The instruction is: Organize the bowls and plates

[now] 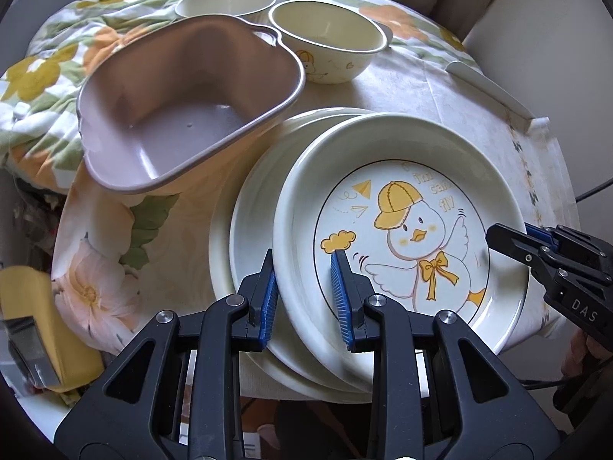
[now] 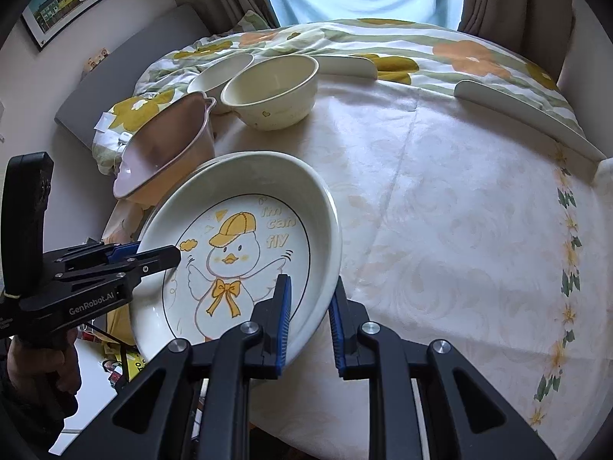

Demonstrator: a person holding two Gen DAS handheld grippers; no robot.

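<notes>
A cream plate with a yellow-capped duck drawing (image 1: 413,230) (image 2: 237,253) lies slightly tilted over a stack of plain cream plates (image 1: 245,237). My left gripper (image 1: 306,299) is shut on the duck plate's near-left rim, one blue pad inside and one outside. The right gripper (image 2: 311,322) is shut on the opposite rim in the same way. Each gripper also shows in the other view, the right gripper (image 1: 509,241) at the plate's right edge and the left gripper (image 2: 161,257) at its left edge. I cannot tell whether the duck plate touches the stack.
A mauve heart-shaped bowl (image 1: 184,107) (image 2: 168,153) leans at the stack's far left. Two cream bowls (image 1: 329,38) (image 1: 226,2) stand behind it. White flat dishes (image 2: 517,111) (image 2: 345,65) lie along the far edge of the floral tablecloth (image 2: 440,211). A hand holds the left gripper's handle (image 2: 57,368).
</notes>
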